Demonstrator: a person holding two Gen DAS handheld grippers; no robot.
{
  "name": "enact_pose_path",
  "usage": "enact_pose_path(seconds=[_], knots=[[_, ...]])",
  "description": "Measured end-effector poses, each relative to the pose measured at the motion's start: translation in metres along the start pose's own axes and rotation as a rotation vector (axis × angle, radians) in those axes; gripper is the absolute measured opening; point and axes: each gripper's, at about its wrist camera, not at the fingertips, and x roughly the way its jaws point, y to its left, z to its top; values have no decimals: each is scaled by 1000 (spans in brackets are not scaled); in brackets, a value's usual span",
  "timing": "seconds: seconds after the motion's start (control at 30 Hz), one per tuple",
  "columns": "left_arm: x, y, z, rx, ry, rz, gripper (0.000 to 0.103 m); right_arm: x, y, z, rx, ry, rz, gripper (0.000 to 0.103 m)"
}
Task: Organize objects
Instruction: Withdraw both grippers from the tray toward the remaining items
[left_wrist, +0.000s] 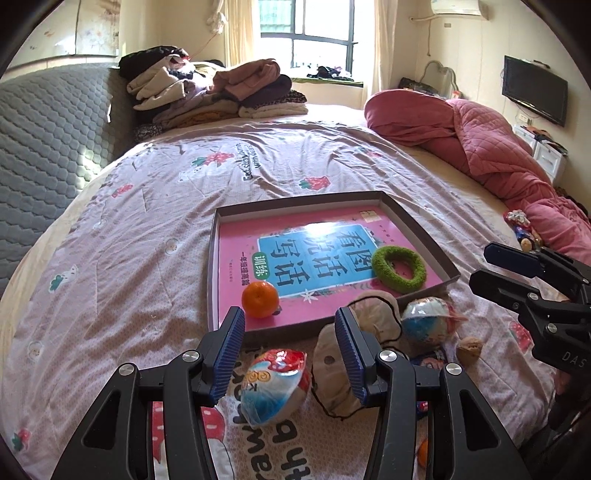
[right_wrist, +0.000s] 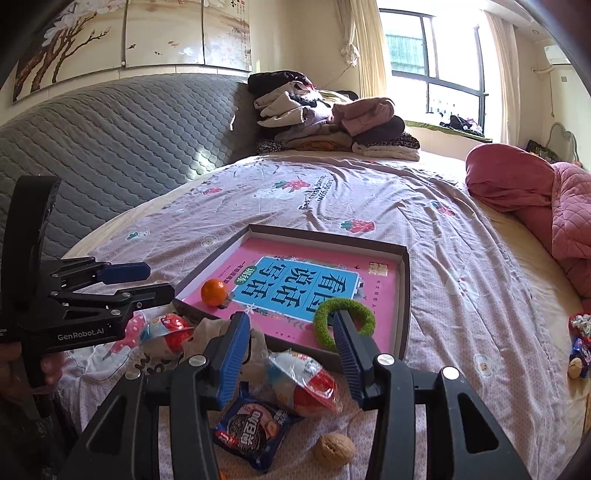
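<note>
A shallow grey box (left_wrist: 421, 229) (right_wrist: 404, 295) lies on the bed with a pink book (left_wrist: 295, 251) (right_wrist: 295, 284) inside. An orange (left_wrist: 259, 299) (right_wrist: 213, 291) and a green fuzzy ring (left_wrist: 398, 269) (right_wrist: 345, 321) rest on the book. In front of the box lie two wrapped snack balls (left_wrist: 275, 384) (left_wrist: 426, 319) (right_wrist: 306, 384) (right_wrist: 170, 330), a beige pouch (left_wrist: 332, 369), an Oreo pack (right_wrist: 255, 432) and a walnut (left_wrist: 469, 349) (right_wrist: 334, 446). My left gripper (left_wrist: 290, 354) (right_wrist: 155, 280) is open and empty above the snack ball. My right gripper (right_wrist: 291, 354) (left_wrist: 491, 266) is open and empty above the other.
The bed has a pink strawberry-print sheet (left_wrist: 147, 240). Folded clothes (left_wrist: 214, 92) are stacked at the head beside a grey quilted headboard (left_wrist: 44, 140). A red quilt (left_wrist: 480, 140) lies on the right, with small wrapped items (right_wrist: 580, 350) near it.
</note>
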Motion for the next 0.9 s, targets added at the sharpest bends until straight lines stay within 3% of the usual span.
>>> enact_pose_path(seconds=[0.5,0.9], knots=[[-9,-17,-41,36,15,-18,52,-13,1,-21,8,14,-9,47],[-9,-9,-61,9,50,-3,52,-16,-5,-43,31,51,-30,47]])
